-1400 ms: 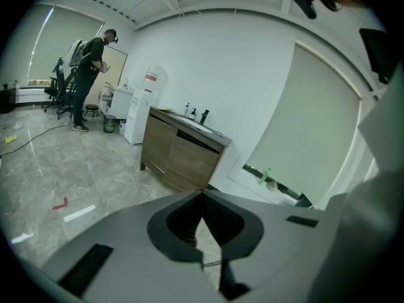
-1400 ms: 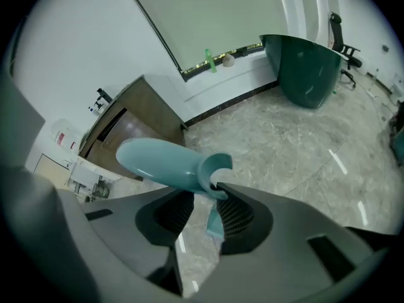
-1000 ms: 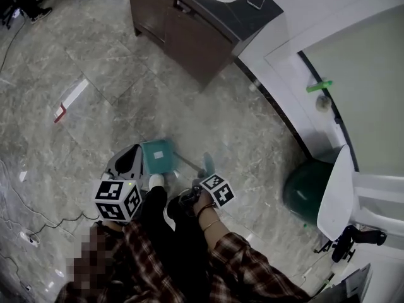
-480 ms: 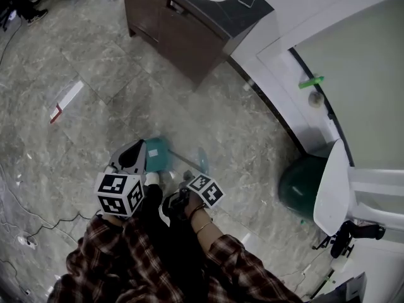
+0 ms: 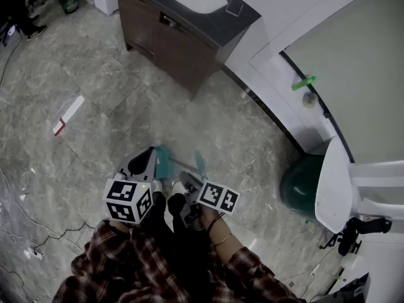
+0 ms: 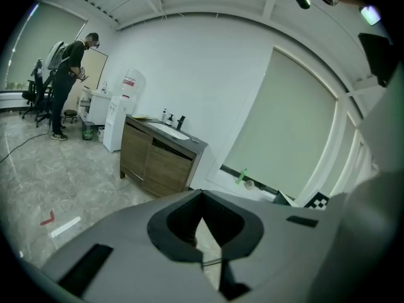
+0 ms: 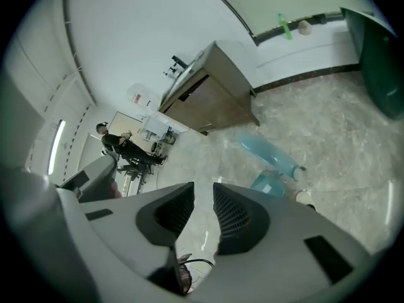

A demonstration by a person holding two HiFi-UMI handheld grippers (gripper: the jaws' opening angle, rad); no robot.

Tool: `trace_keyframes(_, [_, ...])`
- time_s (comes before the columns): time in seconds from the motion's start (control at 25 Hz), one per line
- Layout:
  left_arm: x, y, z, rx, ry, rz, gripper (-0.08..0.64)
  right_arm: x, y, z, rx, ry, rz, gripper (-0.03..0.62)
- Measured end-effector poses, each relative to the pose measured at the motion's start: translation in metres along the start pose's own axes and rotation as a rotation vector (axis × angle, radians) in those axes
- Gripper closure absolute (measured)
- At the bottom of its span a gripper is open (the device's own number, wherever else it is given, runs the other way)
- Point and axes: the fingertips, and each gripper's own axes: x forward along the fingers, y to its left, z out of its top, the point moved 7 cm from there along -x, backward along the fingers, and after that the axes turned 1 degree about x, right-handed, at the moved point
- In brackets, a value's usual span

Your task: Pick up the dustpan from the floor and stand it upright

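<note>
The teal dustpan (image 5: 163,161) (image 7: 271,183) rests on the marble floor in front of the person's feet, with a thin handle running to a pale blue translucent part (image 5: 201,163) (image 7: 267,151). I cannot tell if it stands upright. My left gripper (image 5: 146,159) (image 6: 202,197) hovers over the pan's left side and hides part of it; its jaw tips meet with nothing between them. My right gripper (image 5: 182,180) (image 7: 202,196) hangs above the floor beside the handle, with a narrow empty gap between its jaws. Neither gripper touches the dustpan.
A brown vanity cabinet (image 5: 169,35) with a sink stands ahead. A dark green bin (image 5: 305,185) and a white fixture (image 5: 331,183) are at the right. Cables (image 5: 38,235) trail at the left, near a red and white floor marker (image 5: 67,115). A person (image 6: 68,74) stands far off.
Both grippers have lifted away from the floor, and the right one has tilted. The left gripper now covers more of the teal pan. The dustpan has stayed on the floor.
</note>
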Motion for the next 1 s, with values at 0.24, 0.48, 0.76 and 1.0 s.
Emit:
trace_keyframes(0.24, [-0.007,-0.043,0.031,0.047,-0.029,-0.055,0.56,-0.045,0.048,0.044,-0.174,-0.125,0.139,0.526])
trace_keyframes(0.48, [-0.015,-0.092,0.058,0.093,-0.077,-0.088,0.559,-0.099,0.088,0.073,-0.437,-0.193,0.243,0.58])
trace_keyframes(0.76, [-0.022,-0.142,0.082,0.198,-0.123,-0.116,0.56,-0.159,0.131,0.103,-0.786,-0.321,0.3,0.581])
trace_keyframes(1.0, [-0.024,-0.158,0.085,0.225,-0.143,-0.119,0.559,-0.174,0.129,0.111,-0.837,-0.362,0.32,0.581])
